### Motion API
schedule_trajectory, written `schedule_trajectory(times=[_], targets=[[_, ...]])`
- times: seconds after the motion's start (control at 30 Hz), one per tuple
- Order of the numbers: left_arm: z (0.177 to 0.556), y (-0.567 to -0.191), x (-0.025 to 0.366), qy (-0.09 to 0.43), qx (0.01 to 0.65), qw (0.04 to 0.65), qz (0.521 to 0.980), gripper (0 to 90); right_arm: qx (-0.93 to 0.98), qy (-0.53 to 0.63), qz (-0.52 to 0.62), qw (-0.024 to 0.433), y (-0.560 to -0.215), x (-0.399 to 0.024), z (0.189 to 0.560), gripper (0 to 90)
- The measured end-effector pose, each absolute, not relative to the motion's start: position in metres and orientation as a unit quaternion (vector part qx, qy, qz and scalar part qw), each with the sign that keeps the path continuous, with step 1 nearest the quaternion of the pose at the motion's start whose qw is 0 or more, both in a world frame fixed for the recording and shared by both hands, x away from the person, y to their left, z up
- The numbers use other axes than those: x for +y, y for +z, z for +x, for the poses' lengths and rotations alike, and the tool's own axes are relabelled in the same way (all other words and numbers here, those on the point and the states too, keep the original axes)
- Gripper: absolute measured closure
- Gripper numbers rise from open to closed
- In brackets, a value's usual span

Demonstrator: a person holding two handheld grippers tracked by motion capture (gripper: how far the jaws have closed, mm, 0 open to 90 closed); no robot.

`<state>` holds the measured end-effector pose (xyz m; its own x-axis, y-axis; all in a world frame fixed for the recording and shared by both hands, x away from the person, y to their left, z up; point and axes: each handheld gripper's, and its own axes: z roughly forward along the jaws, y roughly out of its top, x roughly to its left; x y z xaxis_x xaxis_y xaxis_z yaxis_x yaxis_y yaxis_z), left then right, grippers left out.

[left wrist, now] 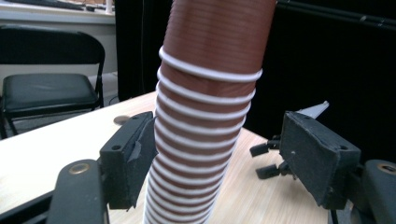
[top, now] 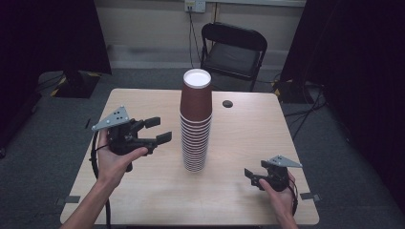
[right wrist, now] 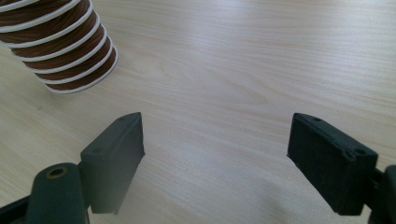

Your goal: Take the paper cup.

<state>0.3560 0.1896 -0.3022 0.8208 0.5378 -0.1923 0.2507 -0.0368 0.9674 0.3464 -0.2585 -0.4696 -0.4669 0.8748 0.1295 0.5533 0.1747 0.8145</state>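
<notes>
High view first: a tall stack of brown paper cups [top: 196,124] is seen standing upright at the middle of the frame, on the light wooden tabletop [top: 248,138]. The left tool [top: 160,130] is held up at centre left, just beside the stack and not touching it, with its jaws apart and nothing between them. The right tool [top: 250,177] is parked at the lower right, well apart from the cups, jaws spread too. A black folding chair [top: 234,50] is visible at the top, behind the tabletop.

Left gripper view: the stack [left wrist: 205,121] is framed dead centre, white rims ringed one over another, and it leans a bit to the right in this frame. The two black jaws are spread at lower left and lower right. The other tool [left wrist: 273,158] is glimpsed at right of centre.

Right gripper view: the bottom of the stack [right wrist: 63,44] is caught in the upper left corner. The jaws are held wide over bare wood [right wrist: 224,70], with nothing gripped.
</notes>
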Motion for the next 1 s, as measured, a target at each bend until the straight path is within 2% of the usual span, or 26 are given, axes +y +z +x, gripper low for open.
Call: schedule_trajectory(times=[0.33,0.73,0.83,1.0], targets=[[0.361,-0.270,0.175,0.120,0.267,0.644,0.707,24.9,0.743,0.424,0.481,0.190,-0.470,-0.258,0.347,17.9],[0.381,-0.248,0.153,0.125,0.252,0.641,0.714,22.5,0.744,0.424,0.480,0.190,-0.470,-0.257,0.346,17.5],[0.388,-0.242,0.148,0.125,0.256,0.642,0.712,18.2,0.743,0.425,0.480,0.192,-0.470,-0.257,0.346,17.5],[0.397,-0.238,0.139,0.124,0.261,0.631,0.720,19.0,0.740,0.429,0.482,0.192,-0.469,-0.259,0.345,17.5]])
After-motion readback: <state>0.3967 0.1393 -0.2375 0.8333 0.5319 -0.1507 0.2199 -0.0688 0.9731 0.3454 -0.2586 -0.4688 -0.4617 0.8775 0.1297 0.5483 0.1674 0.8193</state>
